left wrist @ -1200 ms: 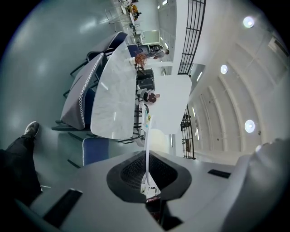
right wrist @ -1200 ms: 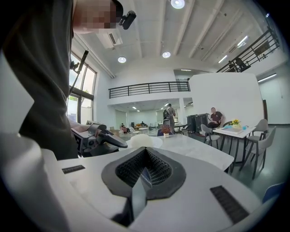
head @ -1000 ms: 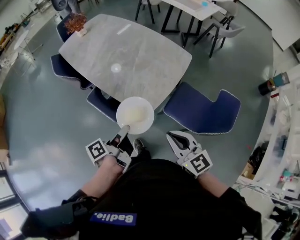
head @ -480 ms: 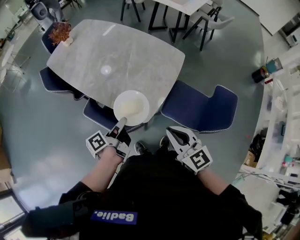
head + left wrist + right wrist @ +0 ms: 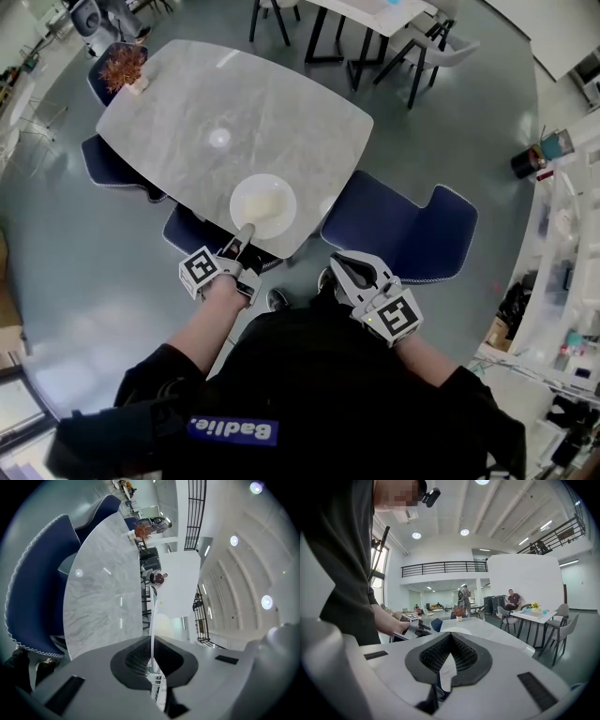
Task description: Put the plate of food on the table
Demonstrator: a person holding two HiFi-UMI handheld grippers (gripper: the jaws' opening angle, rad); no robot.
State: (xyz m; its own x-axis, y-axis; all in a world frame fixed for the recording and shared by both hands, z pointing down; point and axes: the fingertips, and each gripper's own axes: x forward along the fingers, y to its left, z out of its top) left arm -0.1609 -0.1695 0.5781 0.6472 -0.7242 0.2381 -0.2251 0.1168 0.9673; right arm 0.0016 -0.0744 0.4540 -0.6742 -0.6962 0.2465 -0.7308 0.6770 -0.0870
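Grey, marble-patterned stone makes up the table (image 5: 281, 103) ahead of you, with a small reddish plant (image 5: 123, 66) in a pot at its far left corner. Two dark blue chairs are pushed in along its left and near sides, one (image 5: 105, 157) further off and one (image 5: 192, 234) just beside your left gripper (image 5: 244, 239). That gripper is clamped on the near rim of the white plate (image 5: 263, 206); in the left gripper view the rim shows edge-on as a thin white line pinched between the black pads. The plate sits level over the table's near edge, with a pale yellowish portion of food (image 5: 266, 201) in its middle. The views do not settle whether the plate touches the tabletop. To the right, your right gripper (image 5: 342, 270) hangs close to your body with its jaws brought together at the tips and nothing between them. Beyond it stands a third blue chair (image 5: 403, 225), turned away from the table's right corner, on the glossy grey floor (image 5: 469, 122).
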